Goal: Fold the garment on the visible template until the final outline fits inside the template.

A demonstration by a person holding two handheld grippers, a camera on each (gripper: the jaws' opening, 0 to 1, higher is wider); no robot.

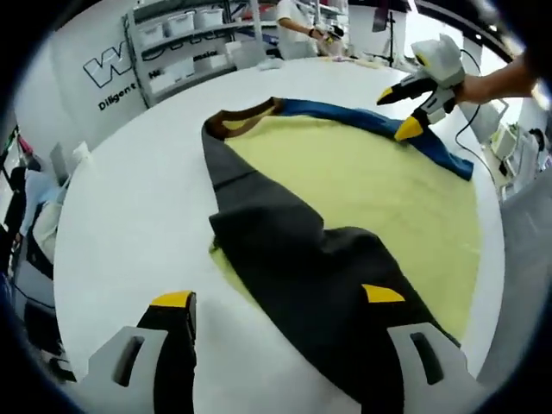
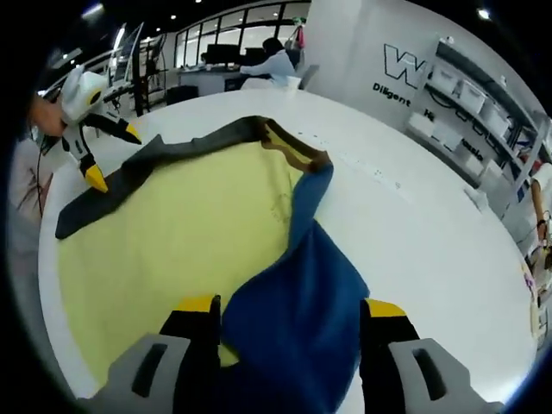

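Observation:
The garment has a dark grey half [image 1: 302, 259], a blue half [image 1: 371, 121] and a brown collar [image 1: 246, 121]. It lies on a pale yellow template [image 1: 379, 194]. The grey half is folded in over the yellow. My left gripper [image 1: 277, 297] is open, its right jaw over the grey cloth and its left jaw over bare table. My right gripper [image 2: 290, 306] is open, and bunched blue cloth [image 2: 297, 293] lies between its jaws. The right gripper [image 1: 398, 111] stands at the blue sleeve on the far side. The left gripper [image 2: 113, 155] hovers open by the grey sleeve [image 2: 129, 181].
Everything lies on a large round white table [image 1: 129, 198] with bare surface all round the template. A hand [image 1: 496, 82] holds the right gripper. Shelves with white bins [image 1: 181, 34] and a lettered wall stand behind. A person [image 2: 276, 60] sits at a far desk.

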